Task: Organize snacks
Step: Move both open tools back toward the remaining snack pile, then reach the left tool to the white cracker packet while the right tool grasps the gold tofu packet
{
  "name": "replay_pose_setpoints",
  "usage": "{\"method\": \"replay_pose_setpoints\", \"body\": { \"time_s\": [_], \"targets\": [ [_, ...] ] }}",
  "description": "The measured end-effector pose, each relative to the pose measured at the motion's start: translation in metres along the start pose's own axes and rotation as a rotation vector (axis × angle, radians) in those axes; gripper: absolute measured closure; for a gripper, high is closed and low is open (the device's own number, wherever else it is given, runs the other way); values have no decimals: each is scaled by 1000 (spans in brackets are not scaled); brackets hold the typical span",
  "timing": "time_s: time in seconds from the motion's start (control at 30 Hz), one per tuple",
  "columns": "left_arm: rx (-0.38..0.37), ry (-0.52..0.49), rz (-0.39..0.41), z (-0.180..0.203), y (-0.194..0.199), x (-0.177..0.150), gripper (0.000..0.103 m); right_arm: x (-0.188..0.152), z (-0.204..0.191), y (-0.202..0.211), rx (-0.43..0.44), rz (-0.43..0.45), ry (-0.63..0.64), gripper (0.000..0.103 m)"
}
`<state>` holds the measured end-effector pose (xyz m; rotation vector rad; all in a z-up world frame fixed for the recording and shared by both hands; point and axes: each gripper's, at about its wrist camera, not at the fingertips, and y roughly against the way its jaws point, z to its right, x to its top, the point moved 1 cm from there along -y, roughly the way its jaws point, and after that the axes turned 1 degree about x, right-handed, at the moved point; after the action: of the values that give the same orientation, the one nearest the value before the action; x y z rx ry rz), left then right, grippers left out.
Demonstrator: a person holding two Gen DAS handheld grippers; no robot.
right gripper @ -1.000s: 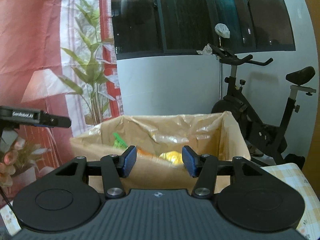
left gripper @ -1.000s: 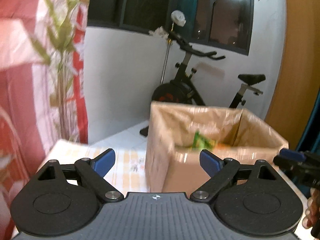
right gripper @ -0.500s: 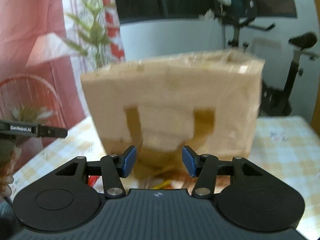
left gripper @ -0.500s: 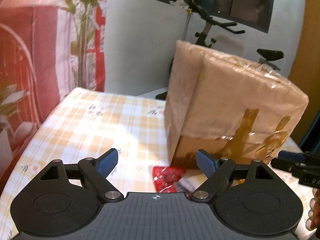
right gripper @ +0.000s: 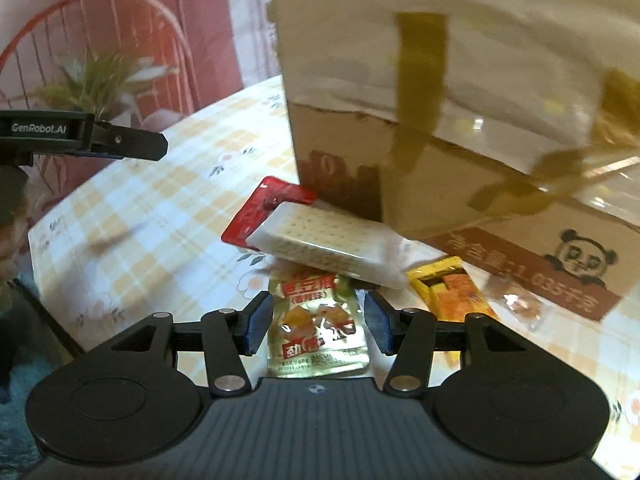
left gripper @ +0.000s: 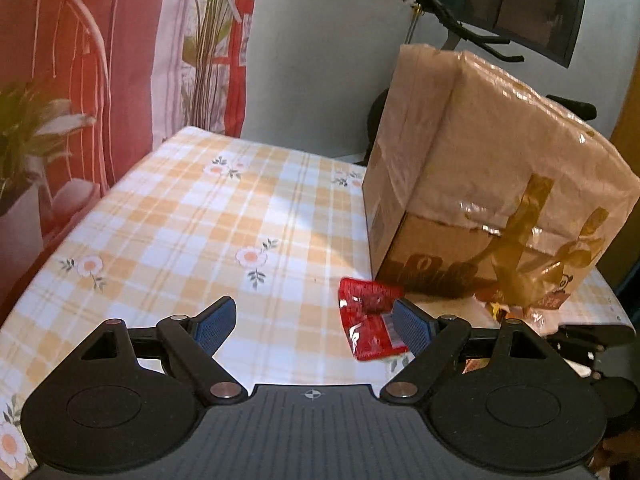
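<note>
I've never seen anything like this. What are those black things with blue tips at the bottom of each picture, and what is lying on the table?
No robot here: a person holds a hand-held grasping tool in each hand, each with a camera looking out along its two blue-padded fingers. One picture comes from the left tool, the other from the right tool. Both are open and hold nothing. On the checked tablecloth stands a cardboard box wrapped in plastic. Before it lie snacks: a red packet, a white cracker pack resting partly on it, a clear-fronted pouch between the right tool's fingers, and a yellow packet.
</note>
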<state>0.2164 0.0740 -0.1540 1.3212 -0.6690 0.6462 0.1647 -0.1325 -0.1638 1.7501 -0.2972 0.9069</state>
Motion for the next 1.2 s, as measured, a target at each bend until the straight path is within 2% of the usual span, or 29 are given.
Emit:
{"method": "replay_pose_setpoints", "body": {
  "time_s": [0.07, 0.3, 0.4, 0.7, 0.97, 1.2],
  "targets": [
    [-3, -3, -8, 1, -1, -2, 17, 2, -1, -7, -6, -13, 27, 43],
    [-6, -10, -30, 6, -4, -6, 17, 4, -7, -28, 8, -59, 101, 41],
    [-2, -16, -44, 9, -6, -9, 17, 1, -10, -29, -6, -46, 131, 40],
    [8, -22, -84, 14, -11, -15, 20, -18, -10, -10, -15, -11, 173, 51],
    [-32, -76, -82, 34, -18, -14, 22, -37, 21, 24, -63, 86, 42, 52],
    [-151, -229, -96, 70, -42, -6, 31, -62, 51, 36, -137, 135, -78, 52]
  ]
}}
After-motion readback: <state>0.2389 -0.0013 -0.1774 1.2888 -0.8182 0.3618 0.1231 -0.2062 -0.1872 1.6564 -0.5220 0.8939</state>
